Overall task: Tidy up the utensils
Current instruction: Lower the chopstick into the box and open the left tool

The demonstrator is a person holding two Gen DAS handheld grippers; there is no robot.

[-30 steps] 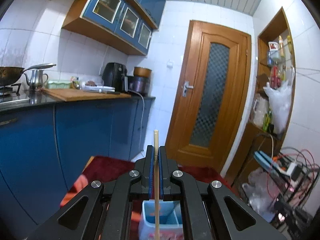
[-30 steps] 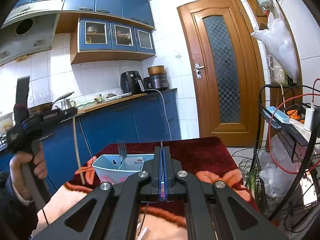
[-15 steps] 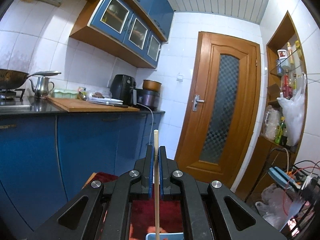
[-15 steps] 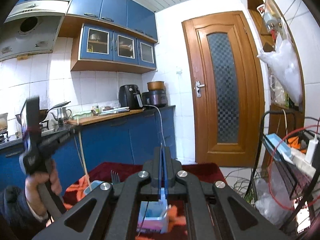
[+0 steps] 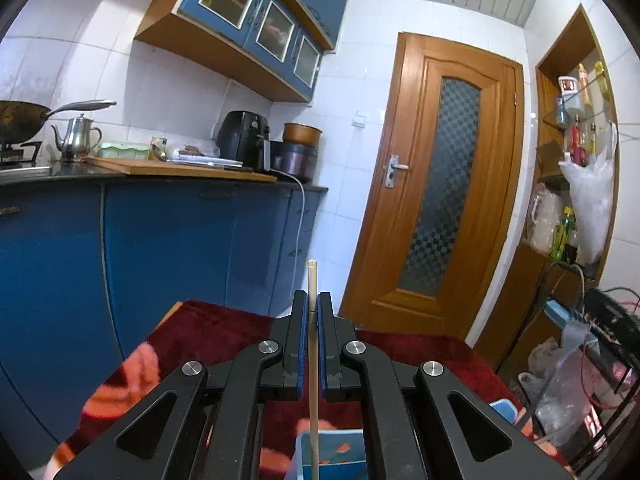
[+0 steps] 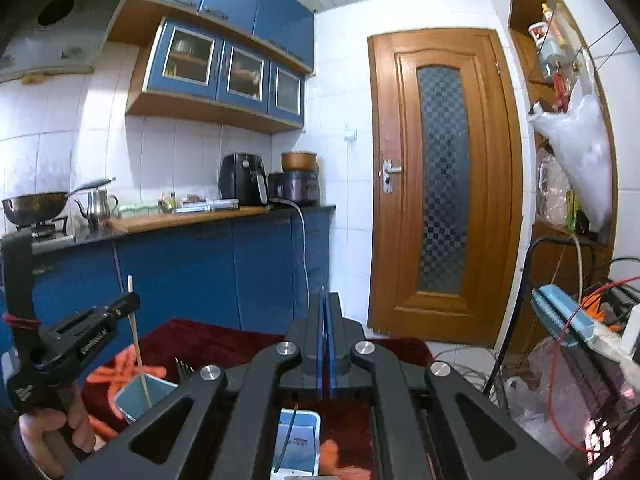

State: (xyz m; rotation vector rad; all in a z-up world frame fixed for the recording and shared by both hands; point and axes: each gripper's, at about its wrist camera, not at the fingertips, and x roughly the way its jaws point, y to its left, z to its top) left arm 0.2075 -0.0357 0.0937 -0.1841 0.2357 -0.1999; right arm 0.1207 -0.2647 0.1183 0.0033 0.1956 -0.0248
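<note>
- Left gripper (image 5: 312, 312): jaws closed on a pale wooden chopstick (image 5: 312, 344), which stands upright between the blue pads, its top end above the fingertips.
- Chopstick, lower end: it reaches down into a light blue container (image 5: 340, 456) on the table; in the right wrist view the same stick (image 6: 136, 336) enters the container (image 6: 140, 394) at a slight tilt.
- Fork (image 6: 183, 368): only its tines show, at the container's far edge, just beside the stick.
- Right gripper (image 6: 325, 312): jaws fully closed, pads together. A thin dark rod (image 6: 290, 428) shows below the fingers, over a second small container (image 6: 298, 440); whether the pads pinch it cannot be told.
- Person's hand (image 6: 60, 432): it grips the handle of the left tool at the lower left of the right wrist view.
- Table (image 5: 224, 332): covered by a dark red cloth with orange patterning.
- Middle distance: blue base cabinets (image 5: 172, 248) under a dark worktop carrying a wooden board (image 5: 176, 168), a metal teapot (image 5: 76, 138) and a black air fryer (image 5: 244, 136).
- Far: a brown wooden door (image 5: 444, 188) with a patterned glass panel, shut.
</note>
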